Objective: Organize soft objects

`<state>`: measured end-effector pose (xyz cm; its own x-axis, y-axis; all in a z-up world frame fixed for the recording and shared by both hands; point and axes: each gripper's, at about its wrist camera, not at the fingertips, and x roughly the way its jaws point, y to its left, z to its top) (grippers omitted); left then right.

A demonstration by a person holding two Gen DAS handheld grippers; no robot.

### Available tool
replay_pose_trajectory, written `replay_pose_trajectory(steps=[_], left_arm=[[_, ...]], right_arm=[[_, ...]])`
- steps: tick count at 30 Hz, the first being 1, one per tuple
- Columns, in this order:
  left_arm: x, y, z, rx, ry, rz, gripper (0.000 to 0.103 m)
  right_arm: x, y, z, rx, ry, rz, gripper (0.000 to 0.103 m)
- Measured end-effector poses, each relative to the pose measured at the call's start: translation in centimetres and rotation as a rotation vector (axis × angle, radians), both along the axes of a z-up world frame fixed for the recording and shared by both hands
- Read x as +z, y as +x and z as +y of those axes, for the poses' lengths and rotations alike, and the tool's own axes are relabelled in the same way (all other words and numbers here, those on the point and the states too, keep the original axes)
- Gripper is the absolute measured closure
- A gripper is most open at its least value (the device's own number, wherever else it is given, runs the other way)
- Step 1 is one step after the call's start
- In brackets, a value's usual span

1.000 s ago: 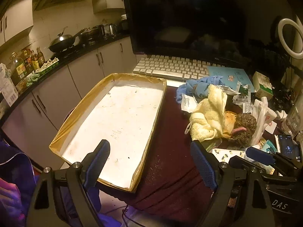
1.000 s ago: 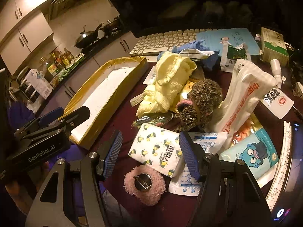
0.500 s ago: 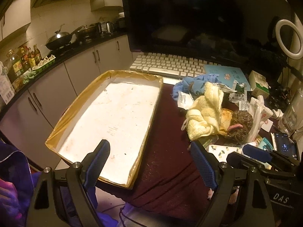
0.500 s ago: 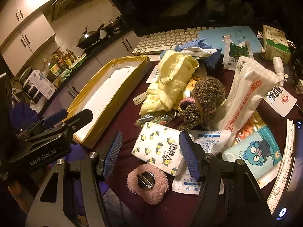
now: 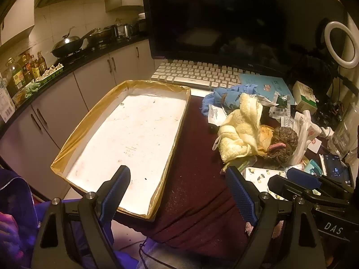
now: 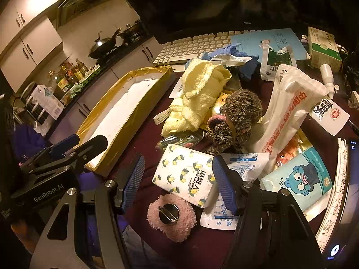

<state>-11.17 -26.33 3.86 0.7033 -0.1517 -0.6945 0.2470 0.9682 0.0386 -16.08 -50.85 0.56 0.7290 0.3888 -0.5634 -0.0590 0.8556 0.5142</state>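
A crumpled yellow towel lies on the dark red cloth, touching a brown knitted plush with a pink part. Behind them is a blue cloth. A pink fluffy pad with a metal clip lies nearest the right gripper. The shallow yellow-walled tray is empty. My left gripper hangs open over the tray's near right corner. My right gripper is open above a lemon-print tissue pack, not touching it.
A keyboard and a dark monitor stand behind. Plastic packets, a white bag, a green box and a phone crowd the right. Kitchen counter with a wok and bottles is far left. A person's purple sleeve is low left.
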Motion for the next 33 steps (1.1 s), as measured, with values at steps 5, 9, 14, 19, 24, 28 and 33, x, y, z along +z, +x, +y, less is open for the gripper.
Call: replay_pose_trajectory(steps=[5, 9, 14, 19, 24, 28, 33], left_arm=[[0.0, -0.1, -0.2, -0.01, 0.002, 0.001, 0.016], [0.0, -0.4, -0.2, -0.02, -0.004, 0.001, 0.016], [0.0, -0.6, 0.0, -0.023, -0.007, 0.0, 0.016], [0.2, -1.1, 0.7, -0.033, -0.028, -0.004, 0.016], [-0.2, -1.9, 1.1, -0.057, -0.053, 0.005, 0.016], [-0.8, -2.2, 0.0, -0.1, -0.05, 0.027, 0.016], [-1.7, -3.6, -2.6, -0.24, -0.053, 0.046, 0.016]], right_arm=[[-0.1, 0.0, -0.1, -0.008, -0.004, 0.007, 0.04], [0.0, 0.1, -0.1, -0.001, -0.005, 0.003, 0.04], [0.1, 0.1, -0.1, 0.004, -0.006, -0.002, 0.04], [0.2, 0.0, -0.1, 0.008, -0.012, -0.006, 0.04], [0.7, -0.4, -0.9, -0.006, -0.006, -0.026, 0.04], [0.5, -0.4, -1.8, -0.028, 0.003, -0.023, 0.04], [0.4, -0.5, -3.6, -0.061, 0.057, -0.019, 0.04]])
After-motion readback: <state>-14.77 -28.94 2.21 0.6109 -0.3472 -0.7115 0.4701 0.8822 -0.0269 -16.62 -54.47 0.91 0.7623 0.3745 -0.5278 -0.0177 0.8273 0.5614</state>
